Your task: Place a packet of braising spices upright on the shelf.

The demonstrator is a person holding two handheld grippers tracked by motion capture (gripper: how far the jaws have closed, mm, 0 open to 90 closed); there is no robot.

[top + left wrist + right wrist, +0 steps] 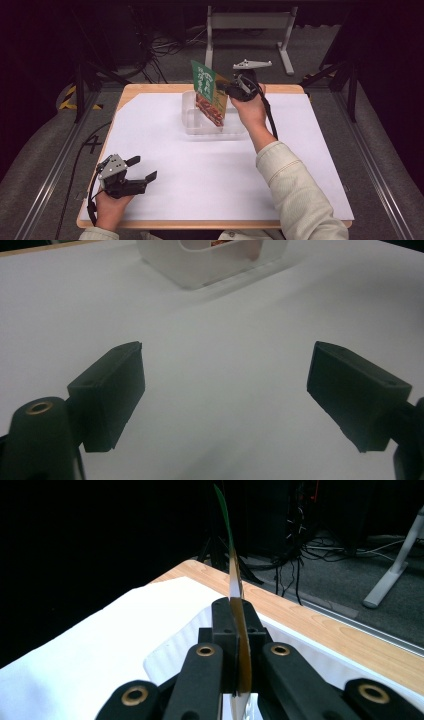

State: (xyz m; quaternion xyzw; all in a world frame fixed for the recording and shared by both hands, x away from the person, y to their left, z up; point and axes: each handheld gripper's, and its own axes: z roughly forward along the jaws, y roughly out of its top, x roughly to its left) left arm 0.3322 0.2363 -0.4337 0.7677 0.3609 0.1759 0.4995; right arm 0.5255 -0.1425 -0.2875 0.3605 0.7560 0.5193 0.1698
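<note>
A flat snack packet (209, 93), green at the top and red lower down, hangs tilted with its lower end inside a clear plastic bin (190, 120) at the table's far middle. My right gripper (223, 88) is shut on the packet's right edge; the right gripper view has the packet (234, 575) edge-on, pinched between the two black jaws, with my right gripper (237, 611) over the bin's rim (165, 655). My left gripper (141, 168) rests near the front left of the table, open, nothing between its jaws (225, 390). The bin (200, 265) shows far ahead of it.
White paper (215, 170) covers most of the wooden table (150, 89). A grey metal stand (247, 22) and cables lie on the floor beyond the far edge. Dark frame legs stand at both sides.
</note>
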